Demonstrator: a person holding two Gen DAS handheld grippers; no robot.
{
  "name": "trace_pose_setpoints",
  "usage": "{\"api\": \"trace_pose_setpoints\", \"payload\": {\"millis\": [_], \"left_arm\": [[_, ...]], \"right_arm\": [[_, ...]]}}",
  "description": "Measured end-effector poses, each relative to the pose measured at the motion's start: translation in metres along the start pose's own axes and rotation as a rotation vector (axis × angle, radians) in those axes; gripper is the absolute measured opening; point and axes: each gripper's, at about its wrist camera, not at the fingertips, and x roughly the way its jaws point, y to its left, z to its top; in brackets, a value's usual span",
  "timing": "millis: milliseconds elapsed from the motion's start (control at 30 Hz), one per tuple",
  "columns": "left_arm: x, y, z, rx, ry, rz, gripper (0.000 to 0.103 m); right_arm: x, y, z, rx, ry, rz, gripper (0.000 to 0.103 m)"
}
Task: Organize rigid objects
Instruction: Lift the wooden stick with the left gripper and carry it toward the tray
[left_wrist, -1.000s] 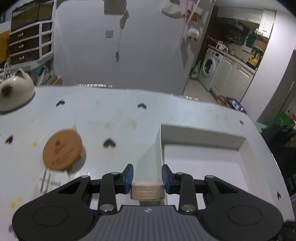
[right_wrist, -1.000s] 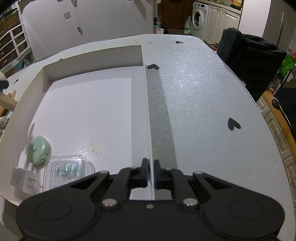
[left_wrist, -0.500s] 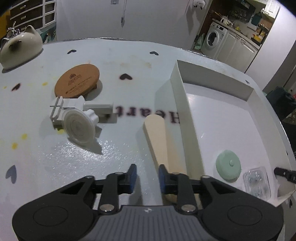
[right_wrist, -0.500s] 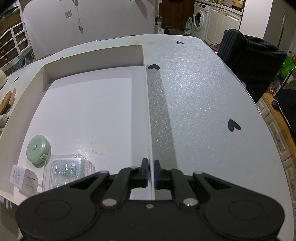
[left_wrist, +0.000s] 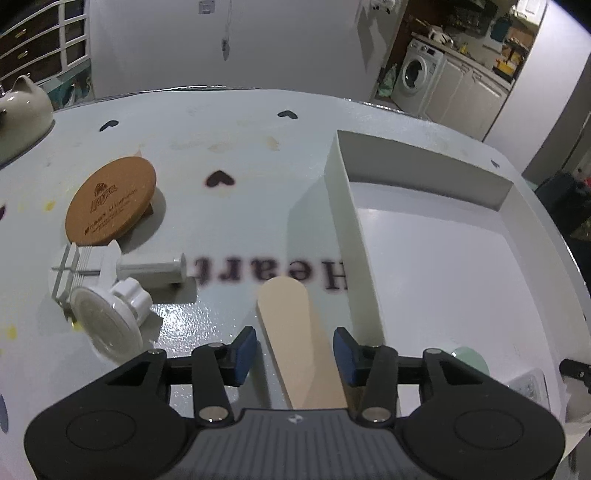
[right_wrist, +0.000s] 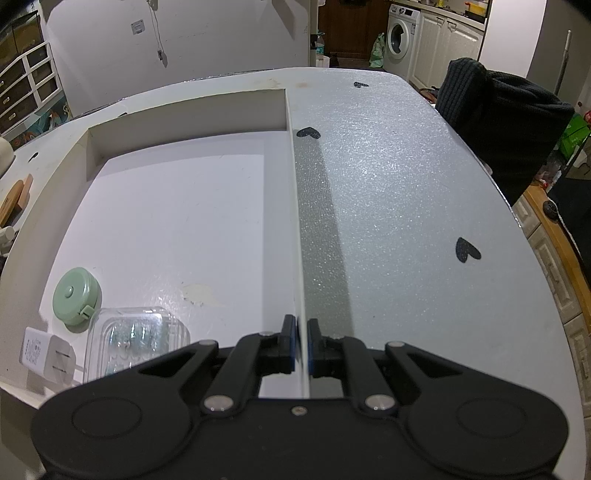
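Note:
A flat pale wooden stick (left_wrist: 295, 339) lies on the table just left of the white tray (left_wrist: 352, 229). My left gripper (left_wrist: 294, 354) is open, its jaws on either side of the stick without touching it. My right gripper (right_wrist: 301, 341) is shut on the tray's right wall (right_wrist: 297, 221). Inside the tray lie a green round tape measure (right_wrist: 76, 301), a clear plastic case (right_wrist: 135, 341) and a white charger plug (right_wrist: 44, 356). A cork coaster (left_wrist: 110, 201), a white plastic rack piece (left_wrist: 85, 271) and a white suction knob (left_wrist: 110, 321) lie on the table at left.
A cat-shaped ceramic pot (left_wrist: 22, 110) stands at the table's far left. A dark jacket on a chair (right_wrist: 502, 122) is beyond the table's right edge. The table's rounded edge runs close behind the tray.
My left gripper held the wooden stick above the tray wall one second ago. It has set the stick on the table beside the tray, let go and opened wider. The right gripper stays put.

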Motion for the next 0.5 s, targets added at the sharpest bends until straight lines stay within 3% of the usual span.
{"api": "trace_pose_setpoints", "payload": {"millis": [333,500], "left_arm": [[-0.02,0.011,-0.028,0.243,0.051,0.0,0.046],[-0.026,0.02,-0.033,0.213,0.065,0.033,0.046]], "right_arm": [[0.0,0.0,0.0,-0.002,0.0,0.001,0.008],[0.001,0.001,0.0,-0.006,0.0,0.001,0.008]]}}
